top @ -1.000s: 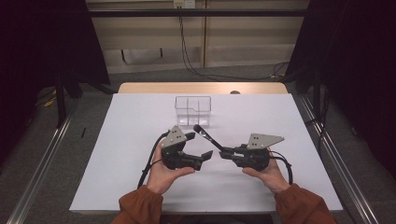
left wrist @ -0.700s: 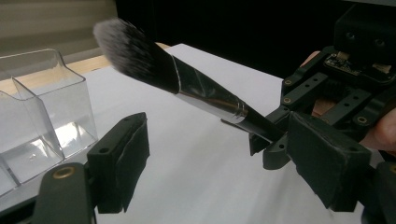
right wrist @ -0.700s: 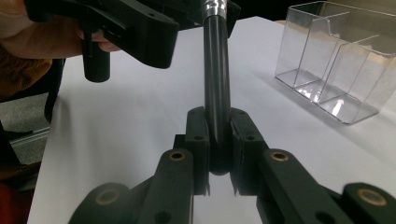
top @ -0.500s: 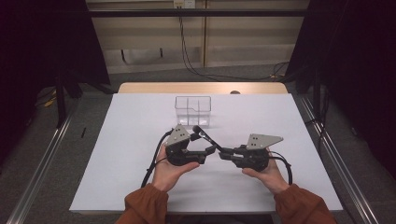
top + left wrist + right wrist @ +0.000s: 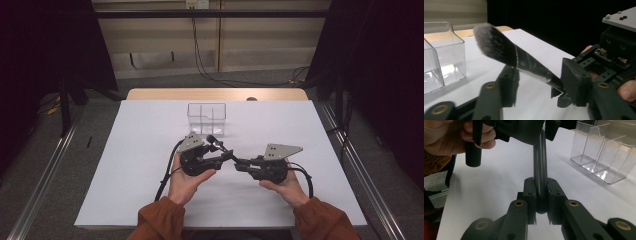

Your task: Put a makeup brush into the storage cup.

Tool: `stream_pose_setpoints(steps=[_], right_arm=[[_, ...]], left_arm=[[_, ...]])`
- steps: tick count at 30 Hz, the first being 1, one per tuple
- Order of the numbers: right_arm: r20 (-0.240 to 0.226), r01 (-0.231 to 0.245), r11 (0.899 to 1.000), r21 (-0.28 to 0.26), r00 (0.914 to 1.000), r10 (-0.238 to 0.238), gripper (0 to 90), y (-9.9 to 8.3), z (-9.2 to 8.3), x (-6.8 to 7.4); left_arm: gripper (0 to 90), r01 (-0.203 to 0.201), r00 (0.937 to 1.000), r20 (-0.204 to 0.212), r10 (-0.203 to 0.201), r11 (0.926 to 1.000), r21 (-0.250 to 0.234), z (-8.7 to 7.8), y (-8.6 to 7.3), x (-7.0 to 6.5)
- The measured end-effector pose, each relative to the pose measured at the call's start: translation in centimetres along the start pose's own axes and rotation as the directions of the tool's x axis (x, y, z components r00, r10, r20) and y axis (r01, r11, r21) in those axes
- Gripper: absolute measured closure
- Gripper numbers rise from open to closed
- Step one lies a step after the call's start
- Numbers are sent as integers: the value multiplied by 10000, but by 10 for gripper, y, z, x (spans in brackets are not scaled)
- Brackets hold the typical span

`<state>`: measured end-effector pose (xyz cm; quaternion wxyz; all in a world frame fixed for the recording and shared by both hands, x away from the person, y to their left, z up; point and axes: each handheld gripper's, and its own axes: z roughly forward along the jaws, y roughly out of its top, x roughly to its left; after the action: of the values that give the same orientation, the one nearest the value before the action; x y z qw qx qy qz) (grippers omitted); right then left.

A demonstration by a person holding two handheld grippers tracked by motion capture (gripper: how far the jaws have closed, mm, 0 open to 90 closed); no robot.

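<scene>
Two grippers meet over the white worktop (image 5: 150, 165) in the high view, the left gripper (image 5: 227, 154) and right gripper (image 5: 241, 165) just in front of the clear plastic box (image 5: 206, 118), dark curtains around. In the left gripper view, a makeup brush (image 5: 524, 62) with soft grey-tipped bristles and shiny ferrule lies between jaws that have just been closing, not yet pressing. In the right gripper view, jaws clamp its smooth black handle (image 5: 540, 170).
</scene>
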<state>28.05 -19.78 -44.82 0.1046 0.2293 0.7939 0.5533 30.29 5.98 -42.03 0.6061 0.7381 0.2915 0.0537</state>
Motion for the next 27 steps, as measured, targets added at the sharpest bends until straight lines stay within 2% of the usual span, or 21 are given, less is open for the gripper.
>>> stream_pose_setpoints(steps=[5,10,18,25,27], right_arm=[[-94,-54,10000,2,9999,54,806,-1,2,1],[-167,-131,9999,77,9998,132,805,-3,3,1],[-288,-337,9992,203,9990,343,805,-6,7,2],[-338,-359,9987,357,9987,371,801,-8,10,4],[-324,-365,9987,367,9988,377,793,-9,11,3]], left_arm=[[631,460,9989,136,-458,9988,-184,-1,1,2],[678,622,9975,337,-618,9980,-126,-2,2,2],[713,657,9971,372,-661,9978,110,0,6,0],[748,414,9968,671,-433,9987,301,2,9,-2],[754,488,9961,725,-507,9984,279,2,8,-2]])
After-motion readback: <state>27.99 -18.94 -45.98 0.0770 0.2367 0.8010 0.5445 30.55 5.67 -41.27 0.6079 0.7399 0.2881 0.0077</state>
